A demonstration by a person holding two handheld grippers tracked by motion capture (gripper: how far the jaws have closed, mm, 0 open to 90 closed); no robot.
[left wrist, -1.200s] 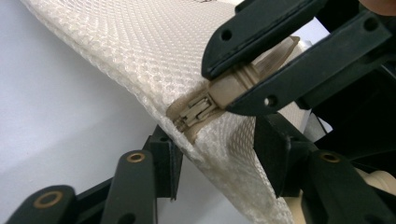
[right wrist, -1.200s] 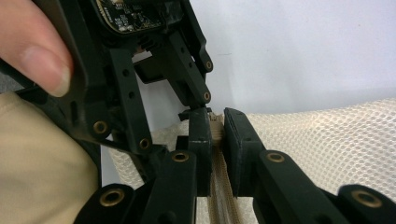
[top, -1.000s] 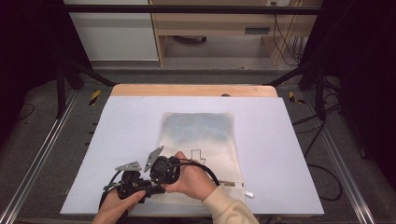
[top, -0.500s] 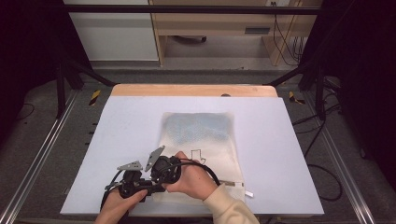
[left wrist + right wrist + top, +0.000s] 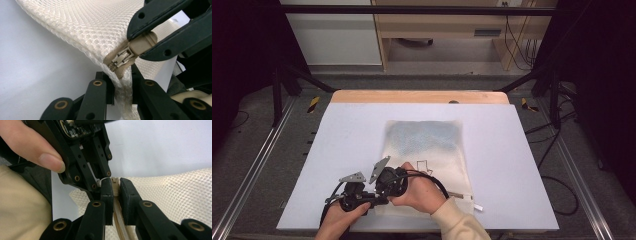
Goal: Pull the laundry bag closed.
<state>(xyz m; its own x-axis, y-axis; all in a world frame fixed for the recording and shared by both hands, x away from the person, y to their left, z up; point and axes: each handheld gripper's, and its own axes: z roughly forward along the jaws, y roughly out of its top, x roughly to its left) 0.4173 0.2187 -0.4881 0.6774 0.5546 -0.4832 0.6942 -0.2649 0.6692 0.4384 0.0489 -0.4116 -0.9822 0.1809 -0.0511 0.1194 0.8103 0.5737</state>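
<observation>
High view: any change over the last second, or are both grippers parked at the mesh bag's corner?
Nothing visibly changed: the left gripper, the right gripper and the mesh bag sit where they were.

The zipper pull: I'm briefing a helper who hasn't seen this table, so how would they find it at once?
On the white table lies a cream mesh bag; go to its near left corner, where both grippers meet. There the beige zipper pull is pinched between the right gripper jaws, the one solid plastic tab against the netting.
</observation>
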